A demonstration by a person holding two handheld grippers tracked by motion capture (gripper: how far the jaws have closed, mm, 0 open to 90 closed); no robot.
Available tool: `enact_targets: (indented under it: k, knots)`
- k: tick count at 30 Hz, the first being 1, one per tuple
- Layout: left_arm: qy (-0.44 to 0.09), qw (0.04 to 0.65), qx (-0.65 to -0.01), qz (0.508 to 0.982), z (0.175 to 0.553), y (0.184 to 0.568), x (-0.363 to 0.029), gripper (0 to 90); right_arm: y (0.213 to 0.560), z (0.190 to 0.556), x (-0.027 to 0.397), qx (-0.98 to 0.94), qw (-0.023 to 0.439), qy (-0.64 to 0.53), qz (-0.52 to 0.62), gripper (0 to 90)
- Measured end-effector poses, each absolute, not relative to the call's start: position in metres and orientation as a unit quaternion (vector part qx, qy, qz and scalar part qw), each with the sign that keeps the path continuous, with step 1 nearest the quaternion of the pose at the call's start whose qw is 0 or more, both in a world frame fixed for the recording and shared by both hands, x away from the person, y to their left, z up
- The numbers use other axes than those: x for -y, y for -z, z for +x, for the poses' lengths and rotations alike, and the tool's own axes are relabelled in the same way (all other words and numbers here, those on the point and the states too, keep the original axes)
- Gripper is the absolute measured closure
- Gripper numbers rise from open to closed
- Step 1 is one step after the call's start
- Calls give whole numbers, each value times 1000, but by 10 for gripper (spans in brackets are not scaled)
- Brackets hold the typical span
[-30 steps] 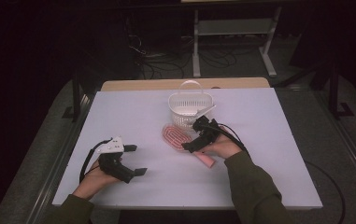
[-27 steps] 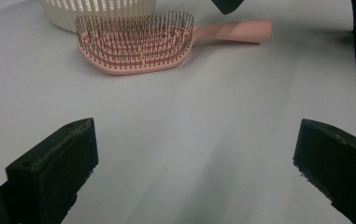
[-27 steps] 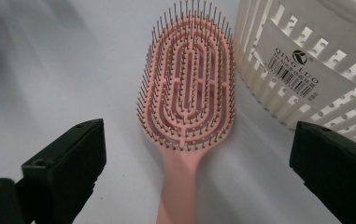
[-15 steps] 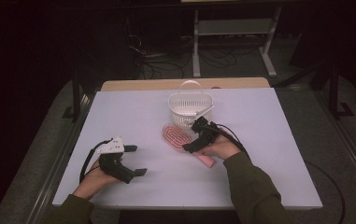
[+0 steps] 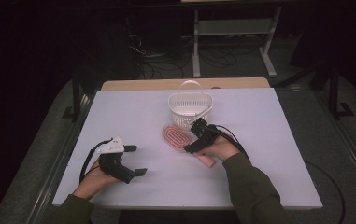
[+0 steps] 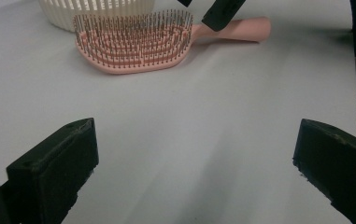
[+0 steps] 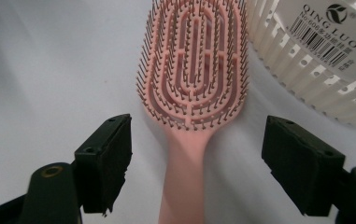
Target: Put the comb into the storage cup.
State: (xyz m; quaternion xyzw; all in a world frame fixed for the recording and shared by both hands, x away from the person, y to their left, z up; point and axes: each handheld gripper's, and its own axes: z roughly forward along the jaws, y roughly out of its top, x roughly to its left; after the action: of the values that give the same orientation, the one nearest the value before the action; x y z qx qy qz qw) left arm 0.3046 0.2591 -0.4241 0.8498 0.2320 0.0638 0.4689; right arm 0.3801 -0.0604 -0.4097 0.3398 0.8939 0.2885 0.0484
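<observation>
Left tool (image 5: 136,161) gaping wide, idle at 8 o'clock on counter (image 5: 269,154). Pink hairbrush (image 5: 178,138) lying bristles-up at centre, handle running toward 4 o'clock, straddled by right tool (image 7: 196,163), jaws just closing, pads clear. Basket (image 5: 189,109) at 12.

white slotted basket (image 5: 190,108) with handle on pale table (image 5: 133,112), cables (image 5: 157,56) behind

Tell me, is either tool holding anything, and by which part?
Nothing yet. The right gripper has been closing around the pink hairbrush handle without touching; the left gripper is open.
</observation>
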Motion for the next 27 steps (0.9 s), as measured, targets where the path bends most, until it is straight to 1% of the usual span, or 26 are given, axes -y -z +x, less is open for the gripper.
enact_targets:
  k: [9, 21, 26, 27]
  knots:
    - [-65, 467, -232, 851, 305, 424, -259, 0, 415, 380, 58, -899, 44, -271, 342, 304]
    - [-65, 467, -232, 851, 305, 424, -259, 0, 422, 380, 56, -905, 38, -253, 339, 362]
    - [-65, 467, -233, 850, 305, 424, -260, 0, 425, 381, 55, -908, 35, -245, 338, 398]
    - [-65, 467, -233, 850, 305, 424, -260, 0, 426, 381, 55, -908, 32, -243, 340, 416]
